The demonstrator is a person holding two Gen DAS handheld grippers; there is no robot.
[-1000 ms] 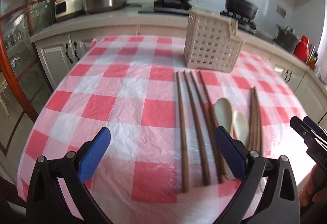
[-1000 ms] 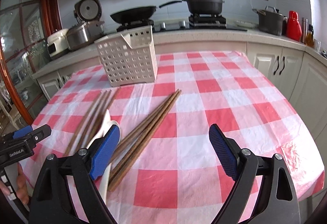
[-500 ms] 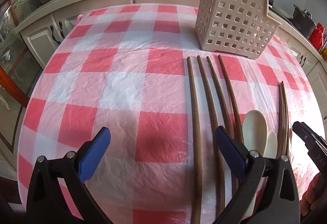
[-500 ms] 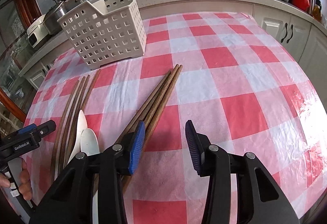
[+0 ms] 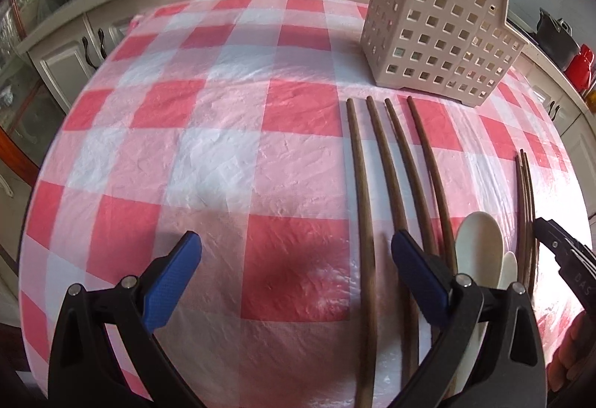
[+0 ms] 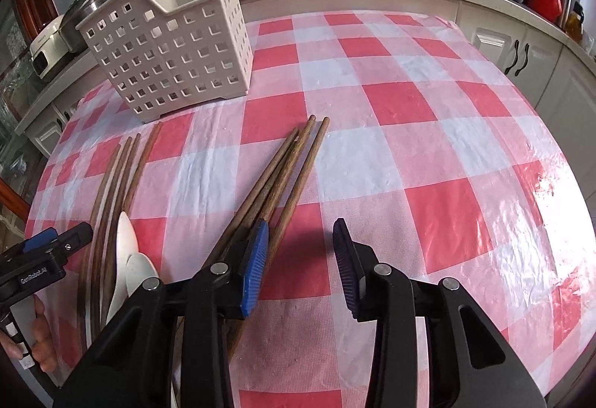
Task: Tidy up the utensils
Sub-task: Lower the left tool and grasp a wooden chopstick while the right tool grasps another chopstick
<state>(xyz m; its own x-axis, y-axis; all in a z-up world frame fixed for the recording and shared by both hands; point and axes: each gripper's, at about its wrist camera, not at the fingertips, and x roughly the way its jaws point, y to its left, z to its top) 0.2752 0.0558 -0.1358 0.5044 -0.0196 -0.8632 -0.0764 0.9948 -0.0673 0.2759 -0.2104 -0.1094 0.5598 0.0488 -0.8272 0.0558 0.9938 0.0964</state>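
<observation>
The right gripper (image 6: 300, 259) is held low with fingers narrowed around one stick of the chopsticks (image 6: 283, 177) at frame centre, nothing pinched yet. The left gripper (image 5: 294, 274) is kept wide beside the spoons (image 5: 478, 244). The basket (image 6: 167, 46), upper left, is likely the destination.

checked table (image 5: 231, 162): chopsticks (image 5: 395, 177), spoons (image 5: 478, 244), basket (image 5: 436, 24)

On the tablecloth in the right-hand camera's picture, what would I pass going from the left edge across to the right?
The other gripper → spread group of four chopsticks → white spoons → bunched chopsticks → this camera's own gripper, jaws open, then bare checked tablecloth.
</observation>
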